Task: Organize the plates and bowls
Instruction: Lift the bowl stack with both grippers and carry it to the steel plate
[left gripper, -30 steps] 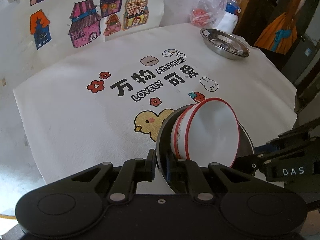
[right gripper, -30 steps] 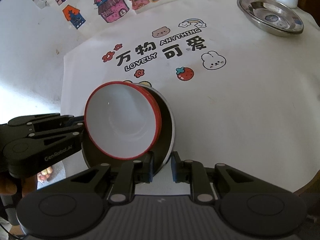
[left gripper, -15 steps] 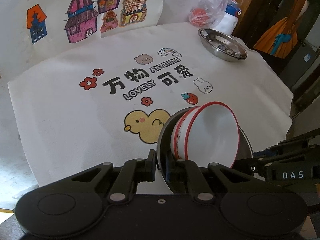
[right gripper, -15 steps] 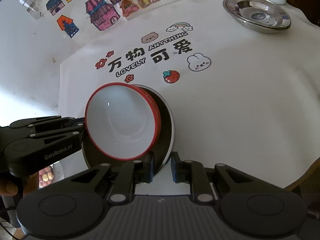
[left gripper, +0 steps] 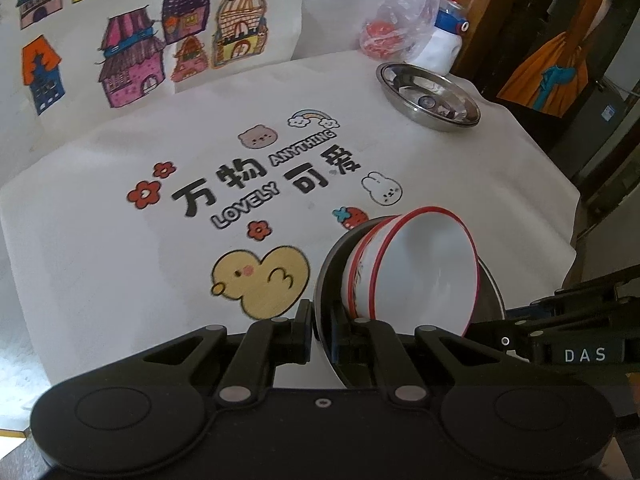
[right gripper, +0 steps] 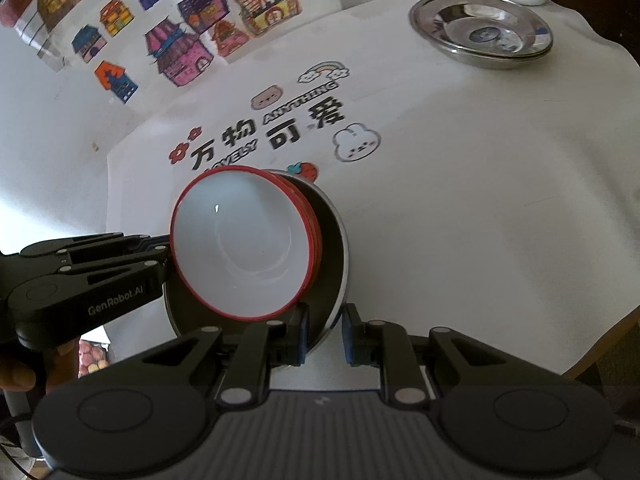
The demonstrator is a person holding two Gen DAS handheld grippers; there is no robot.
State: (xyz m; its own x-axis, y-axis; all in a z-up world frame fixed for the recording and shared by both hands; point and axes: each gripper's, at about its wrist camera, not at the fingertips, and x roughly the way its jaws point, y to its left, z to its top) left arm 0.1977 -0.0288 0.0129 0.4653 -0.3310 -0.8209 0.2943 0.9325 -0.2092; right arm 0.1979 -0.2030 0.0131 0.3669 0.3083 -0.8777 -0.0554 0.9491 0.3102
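A dark steel plate point(left gripper: 330, 276) point(right gripper: 334, 240) is held tilted above the table, with red-rimmed white bowls point(left gripper: 424, 276) point(right gripper: 244, 248) nested on it. My left gripper point(left gripper: 320, 332) is shut on the plate's near rim; in the right wrist view it point(right gripper: 160, 256) comes in from the left beside the bowls. My right gripper point(right gripper: 324, 336) is shut on the opposite rim, and in the left wrist view it point(left gripper: 560, 344) shows at the right. Another steel plate point(left gripper: 428, 96) point(right gripper: 480, 36) rests at the far right of the table.
A white cloth point(left gripper: 120, 260) point(right gripper: 480, 200) printed with cartoons covers the table; its edge drops off at the right. Behind the far plate are a plastic bag point(left gripper: 392, 28) with red contents and a white bottle point(left gripper: 444, 40). A sheet of painted houses point(left gripper: 132, 56) stands at the back.
Both grippers have carried the plate and bowls together across the cloth, to the right and further over the print. Neither grip has changed.
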